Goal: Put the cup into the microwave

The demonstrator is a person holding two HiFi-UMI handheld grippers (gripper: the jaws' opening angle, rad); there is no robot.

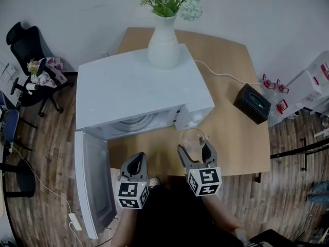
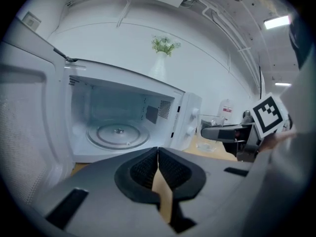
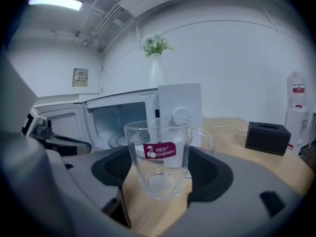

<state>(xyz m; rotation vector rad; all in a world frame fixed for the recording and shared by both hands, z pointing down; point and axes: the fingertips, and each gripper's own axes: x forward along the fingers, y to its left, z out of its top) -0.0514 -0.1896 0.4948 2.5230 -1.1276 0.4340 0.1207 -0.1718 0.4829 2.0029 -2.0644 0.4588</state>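
Your right gripper [image 3: 159,171] grips the glass cup [image 3: 158,154] upright between its jaws, handle to its right; your left gripper [image 2: 158,154] is pinched closed on nothing; the open microwave [image 3: 180,100] lies just ahead-left of the cup, nearest your right.

Bright, even light — ceiling strip [image 3: 55,2] glaring, fisheye edges dark, corners perhaps blurred

Clear glossy glass cup [image 3: 158,157], smooth white microwave [image 1: 134,86], matt wood table [image 1: 234,144], ribbed black gripper pads [image 3: 210,174]
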